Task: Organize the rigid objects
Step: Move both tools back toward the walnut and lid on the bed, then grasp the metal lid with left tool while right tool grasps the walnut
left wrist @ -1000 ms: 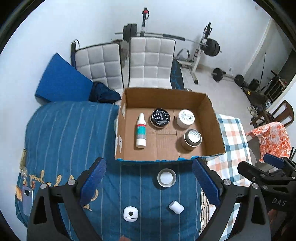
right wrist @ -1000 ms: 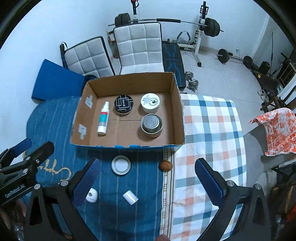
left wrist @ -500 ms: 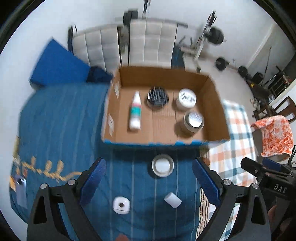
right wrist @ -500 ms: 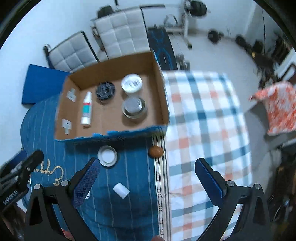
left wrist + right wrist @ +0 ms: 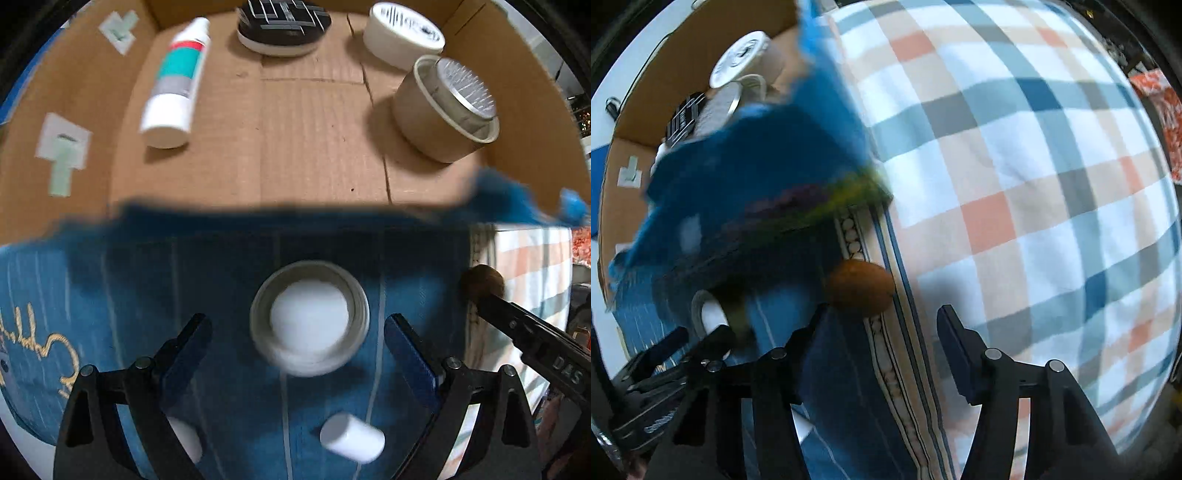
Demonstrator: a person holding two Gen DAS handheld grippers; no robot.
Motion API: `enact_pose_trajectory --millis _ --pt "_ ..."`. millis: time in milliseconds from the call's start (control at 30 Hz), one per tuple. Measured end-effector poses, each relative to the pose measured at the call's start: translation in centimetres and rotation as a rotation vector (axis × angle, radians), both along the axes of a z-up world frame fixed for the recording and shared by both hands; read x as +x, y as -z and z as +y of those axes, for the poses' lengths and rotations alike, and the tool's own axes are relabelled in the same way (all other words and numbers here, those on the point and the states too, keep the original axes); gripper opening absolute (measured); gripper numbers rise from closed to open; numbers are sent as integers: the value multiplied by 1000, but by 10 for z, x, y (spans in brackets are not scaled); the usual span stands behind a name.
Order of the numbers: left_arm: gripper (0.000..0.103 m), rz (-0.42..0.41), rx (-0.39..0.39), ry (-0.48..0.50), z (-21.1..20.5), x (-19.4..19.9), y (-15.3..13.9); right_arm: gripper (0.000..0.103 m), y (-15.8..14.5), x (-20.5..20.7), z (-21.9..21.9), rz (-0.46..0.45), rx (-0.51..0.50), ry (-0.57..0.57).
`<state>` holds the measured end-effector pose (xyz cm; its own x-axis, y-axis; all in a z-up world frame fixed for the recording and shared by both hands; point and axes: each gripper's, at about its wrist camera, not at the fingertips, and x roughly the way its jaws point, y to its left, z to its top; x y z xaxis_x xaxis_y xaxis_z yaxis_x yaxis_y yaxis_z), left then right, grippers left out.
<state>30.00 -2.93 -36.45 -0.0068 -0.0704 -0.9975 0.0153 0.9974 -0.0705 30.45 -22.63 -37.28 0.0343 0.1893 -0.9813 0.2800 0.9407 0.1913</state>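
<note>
Left gripper [image 5: 297, 325]: fingers spread, straddling the round tin [image 5: 309, 317], just before the cardboard box [image 5: 314, 147].
Right gripper [image 5: 882, 325]: fingers apart, brown nut [image 5: 860, 287] at left fingertip; centre first.

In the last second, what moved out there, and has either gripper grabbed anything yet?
Both grippers dropped low toward the bed. The left gripper now straddles the shallow round white lid, jaws open, not gripping. The right gripper closed in on the small brown oval object, also open. Nothing taken or released; the cardboard box and its contents are unchanged.
</note>
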Motion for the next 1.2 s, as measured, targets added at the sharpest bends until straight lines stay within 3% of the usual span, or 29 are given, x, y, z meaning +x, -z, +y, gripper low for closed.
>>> enact_pose_trajectory --millis 67,133,200,267,333,367,833,967,1200 --pt "93 3 1 7 -3 4 9 61 5 2 0 -4 34 18" --pt "75 6 8 16 -7 6 17 60 9 6 4 0 40 21" --pt "72 -11 23 20 -9 6 20 55 13 9 11 5 39 17" --pt "63 -30 38 33 -11 3 18 51 16 12 18 18 20 5" --pt "63 -41 46 39 -12 -1 16 36 15 14 24 15 -19 -5" --pt "63 -37 40 38 -11 -3 16 35 15 15 27 18 -38 -12" --pt "63 -14 44 27 5 -74 16 36 26 -24 22 93 29 -18" --pt "63 -14 48 26 0 -77 16 39 25 -24 2 103 86 22" --pt "63 -16 45 27 8 -60 14 39 29 -27 4 142 35 -38"
